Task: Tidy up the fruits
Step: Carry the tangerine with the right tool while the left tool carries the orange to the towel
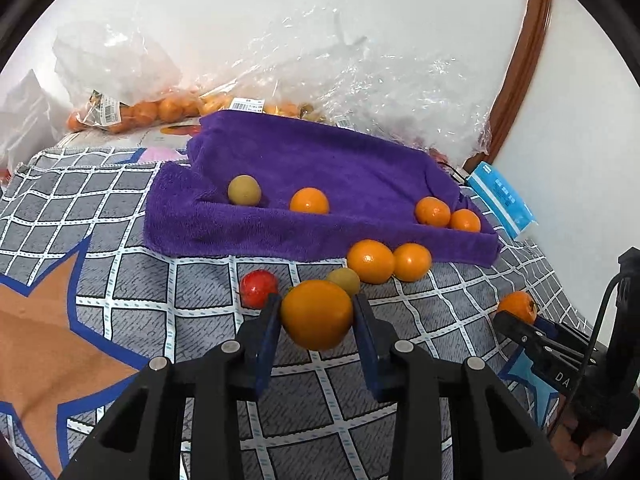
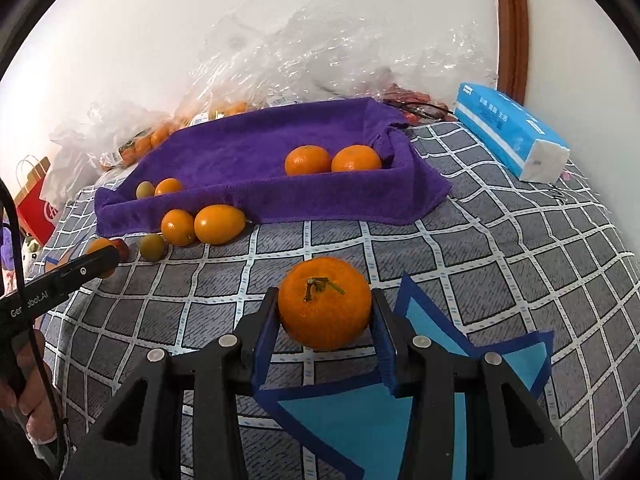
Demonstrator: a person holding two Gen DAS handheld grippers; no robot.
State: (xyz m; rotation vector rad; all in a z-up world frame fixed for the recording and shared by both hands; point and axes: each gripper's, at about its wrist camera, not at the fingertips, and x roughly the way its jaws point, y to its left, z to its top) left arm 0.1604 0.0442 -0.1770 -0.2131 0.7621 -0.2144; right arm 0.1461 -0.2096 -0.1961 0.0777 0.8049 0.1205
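My left gripper (image 1: 316, 316) is shut on a smooth orange fruit (image 1: 316, 314), held just above the checked bedcover. My right gripper (image 2: 325, 308) is shut on a tangerine (image 2: 325, 304) with a green stem on top. The same tangerine (image 1: 516, 306) shows at the right of the left wrist view. A purple towel (image 1: 320, 168) forms a tray (image 2: 256, 148) holding two tangerines (image 2: 307, 160), a small orange fruit (image 1: 309, 201) and a greenish fruit (image 1: 244, 189). In front of the towel lie two orange fruits (image 1: 370, 261), a green one (image 1: 344, 280) and a red one (image 1: 258, 288).
Clear plastic bags (image 1: 360, 80) with more oranges (image 1: 160, 110) lie against the wall behind the towel. A blue tissue pack (image 2: 512, 132) lies at the right. A red paper bag (image 2: 34, 196) stands at the far left. A person's hand (image 2: 28, 384) grips the left tool.
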